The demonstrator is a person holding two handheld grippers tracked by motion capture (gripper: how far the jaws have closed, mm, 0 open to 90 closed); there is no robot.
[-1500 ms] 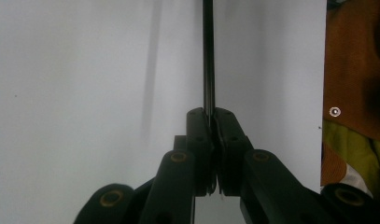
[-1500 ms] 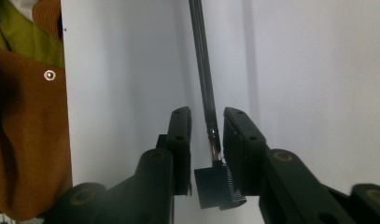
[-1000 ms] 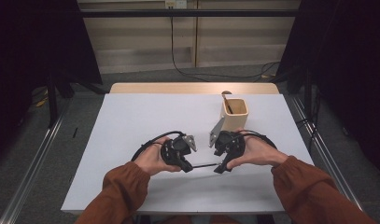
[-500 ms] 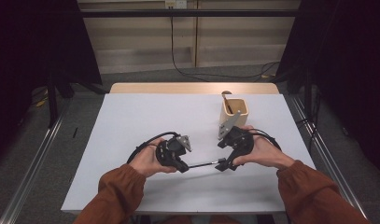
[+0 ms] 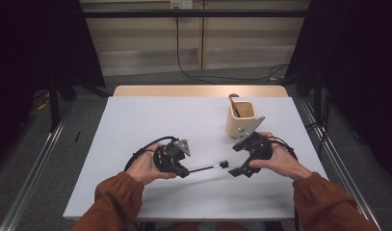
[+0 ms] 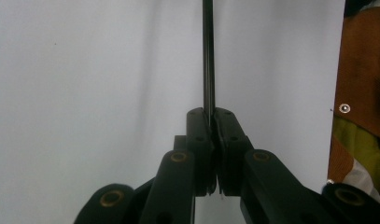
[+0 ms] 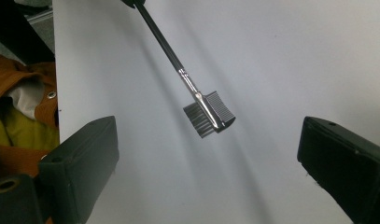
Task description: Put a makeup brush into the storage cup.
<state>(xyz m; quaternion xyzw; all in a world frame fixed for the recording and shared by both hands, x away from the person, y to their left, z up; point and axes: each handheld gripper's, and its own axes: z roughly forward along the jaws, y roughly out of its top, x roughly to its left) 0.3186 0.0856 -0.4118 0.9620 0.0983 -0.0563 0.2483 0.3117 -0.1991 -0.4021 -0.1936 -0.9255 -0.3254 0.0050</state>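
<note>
Likely handover or stowing of brush, not finished: brush outside wooden cup [image 5: 241, 118], which already holds one stick-like item.

Left gripper [image 5: 184, 171], well left of cup: jaws clamped on handle of brush [image 5: 214, 166], comb head [image 7: 210, 113] pointing toward cup side.

Right gripper [image 5: 238, 171], just before cup: jaws spread wide, empty, flanking brush head, not touching.

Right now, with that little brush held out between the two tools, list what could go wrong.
1. The left tool pinches only the thin handle of the brush, far from its comb head, so the brush might pivot or slip in the grip.
2. The right tool is open just short of the head; closing off-centre could catch the bristles rather than the stem.
3. The wooden cup stands right beside the right hand and could get knocked.
</note>
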